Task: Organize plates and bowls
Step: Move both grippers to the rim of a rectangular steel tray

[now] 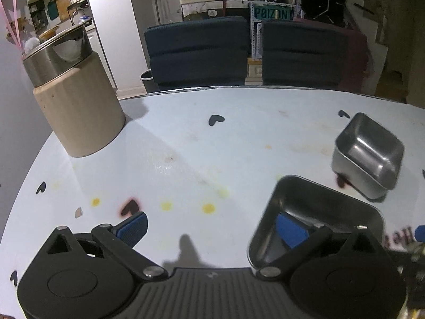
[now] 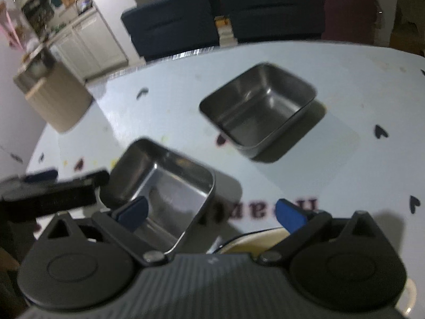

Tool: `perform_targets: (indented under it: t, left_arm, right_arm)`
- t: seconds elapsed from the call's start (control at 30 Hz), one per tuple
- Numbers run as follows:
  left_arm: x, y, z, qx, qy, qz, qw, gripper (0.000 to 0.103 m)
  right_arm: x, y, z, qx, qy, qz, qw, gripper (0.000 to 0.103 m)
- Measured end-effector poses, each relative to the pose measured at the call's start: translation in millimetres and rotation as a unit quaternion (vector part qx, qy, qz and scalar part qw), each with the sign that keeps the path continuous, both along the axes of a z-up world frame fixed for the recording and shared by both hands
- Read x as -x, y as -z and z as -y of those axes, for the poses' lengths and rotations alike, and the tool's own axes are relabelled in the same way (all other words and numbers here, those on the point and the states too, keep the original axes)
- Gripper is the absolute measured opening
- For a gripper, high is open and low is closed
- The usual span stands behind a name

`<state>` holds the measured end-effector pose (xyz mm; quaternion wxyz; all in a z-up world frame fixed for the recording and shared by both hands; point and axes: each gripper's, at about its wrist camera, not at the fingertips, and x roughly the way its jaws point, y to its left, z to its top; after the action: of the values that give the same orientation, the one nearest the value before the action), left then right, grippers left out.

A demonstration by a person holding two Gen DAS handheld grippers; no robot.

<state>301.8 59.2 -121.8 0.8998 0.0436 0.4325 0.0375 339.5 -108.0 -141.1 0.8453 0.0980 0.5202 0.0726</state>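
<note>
Two square steel bowls stand on the white table. The near bowl (image 1: 313, 212) (image 2: 164, 183) sits under both grippers. The far bowl (image 1: 369, 156) (image 2: 260, 111) stands beyond it. My left gripper (image 1: 212, 226) is open wide; its right finger (image 1: 292, 230) reaches inside the near bowl and its left finger (image 1: 132, 226) is over bare table. My right gripper (image 2: 212, 214) is open; its left finger (image 2: 132, 212) is inside the near bowl and the bowl's right wall lies between the fingers. A cream plate rim (image 2: 252, 242) shows under the right gripper.
A beige canister with a steel lid (image 1: 77, 101) (image 2: 53, 95) stands at the table's far left. Two dark chairs (image 1: 199, 50) stand behind the far table edge (image 1: 239, 87). The table carries heart stickers and yellow stains.
</note>
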Motion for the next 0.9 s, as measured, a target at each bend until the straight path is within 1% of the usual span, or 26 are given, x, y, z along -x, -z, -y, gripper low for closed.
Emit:
perform_targets:
  t: [0.17, 0.3, 0.43, 0.53, 0.6, 0.63, 0.67, 0.7, 0.73, 0.77, 0.83, 0.87, 0.9]
  left_arm:
    - [-10.2, 11.5, -2.9, -0.011, -0.007, -0.009, 0.9999, 0.102]
    - [-12.4, 11.5, -6.9, -0.014, -0.009, -0.019, 0.9997, 0.103]
    - [-5.9, 9.6, -8.5, -0.022, 0.000, -0.027, 0.9994, 0.101]
    - [2.1, 7.1, -13.5, -0.012, 0.011, -0.032, 0.9994, 0.093]
    - [6.9, 5.1, -18.9, 0.006, 0.014, -0.036, 0.9992, 0.082]
    - [8.7, 4.2, -20.7, 0.013, 0.014, -0.038, 0.9991, 0.078]
    - [10.9, 3.2, -23.2, 0.025, 0.014, -0.038, 0.9989, 0.069]
    - [12.5, 2.5, -25.1, 0.038, 0.015, -0.038, 0.9984, 0.060]
    - [13.5, 2.2, -26.0, 0.048, 0.016, -0.039, 0.9980, 0.057]
    - [14.3, 2.0, -26.3, 0.056, 0.017, -0.039, 0.9975, 0.052]
    - [15.8, 1.2, -25.8, 0.066, 0.024, -0.040, 0.9967, 0.041]
    - [16.3, 0.4, -25.9, 0.074, 0.026, -0.041, 0.9961, 0.029]
    - [16.8, -0.4, -26.3, 0.087, 0.027, -0.044, 0.9949, 0.022]
  right_arm:
    - [-2.8, 12.1, -13.2, 0.054, -0.021, -0.003, 0.998, 0.103]
    - [-3.4, 17.6, -14.0, 0.098, -0.033, -0.007, 0.995, 0.103]
    - [-4.0, 20.1, -6.4, 0.087, -0.035, -0.007, 0.996, 0.103]
    - [-8.0, 20.0, -7.2, 0.095, -0.036, 0.003, 0.995, 0.102]
    - [-11.8, 19.4, -8.3, 0.098, -0.035, 0.009, 0.995, 0.100]
    - [-14.0, 18.4, -8.6, 0.095, -0.034, 0.011, 0.995, 0.097]
    - [-15.7, 17.7, -9.3, 0.088, -0.033, 0.011, 0.995, 0.095]
    - [-17.6, 17.4, -10.1, 0.078, -0.034, 0.011, 0.996, 0.088]
    - [-18.9, 16.2, -11.1, 0.064, -0.039, 0.012, 0.997, 0.076]
    - [-19.5, 14.1, -13.4, 0.050, -0.044, 0.014, 0.998, 0.069]
    - [-20.0, 10.0, -20.3, 0.036, -0.052, 0.014, 0.998, 0.038]
    - [-20.1, 9.2, -25.1, 0.031, -0.058, 0.014, 0.998, 0.031]
    - [-19.5, 8.6, -28.7, 0.029, -0.063, 0.014, 0.998, 0.020]
